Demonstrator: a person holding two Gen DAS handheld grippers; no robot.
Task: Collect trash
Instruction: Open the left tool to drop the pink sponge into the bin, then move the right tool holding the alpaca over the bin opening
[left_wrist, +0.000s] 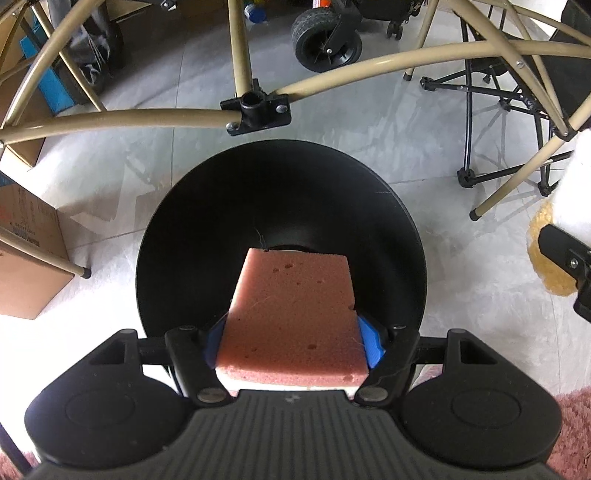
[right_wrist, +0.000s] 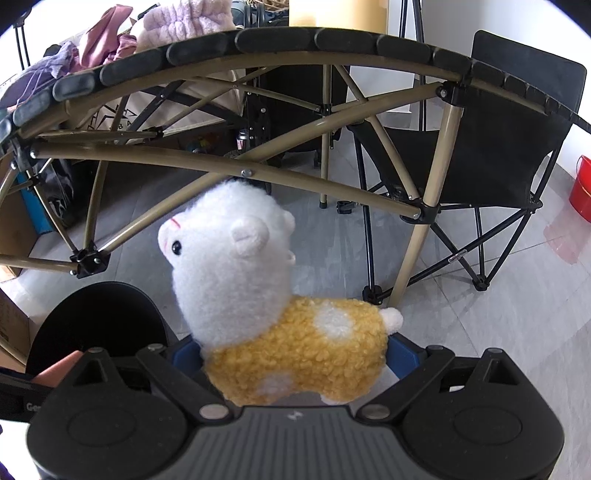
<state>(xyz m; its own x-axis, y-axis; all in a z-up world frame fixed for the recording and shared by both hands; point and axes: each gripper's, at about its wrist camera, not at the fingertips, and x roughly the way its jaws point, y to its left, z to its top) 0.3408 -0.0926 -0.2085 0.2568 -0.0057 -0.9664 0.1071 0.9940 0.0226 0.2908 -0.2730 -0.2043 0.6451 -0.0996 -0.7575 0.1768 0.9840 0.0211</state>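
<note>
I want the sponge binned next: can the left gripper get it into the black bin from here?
Probably yes: the left gripper holds the pink sponge right over the black bin's open mouth, with nothing between them.

Open black bin mouth (left_wrist: 280, 206) directly below the left hand-held gripper (left_wrist: 291, 343), unobstructed. Tan desk frame tubes (left_wrist: 147, 118) crossing just ahead, above bare floor (left_wrist: 461, 258). Cardboard box (left_wrist: 29, 251) to the left; folding chair legs (left_wrist: 469, 122) ahead right.

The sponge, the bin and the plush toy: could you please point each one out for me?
sponge (left_wrist: 291, 317): left wrist view, middle of its pink top face.
bin (left_wrist: 280, 192): left wrist view, inner black wall.
plush toy (right_wrist: 303, 350): right wrist view, yellow woolly body.
</note>
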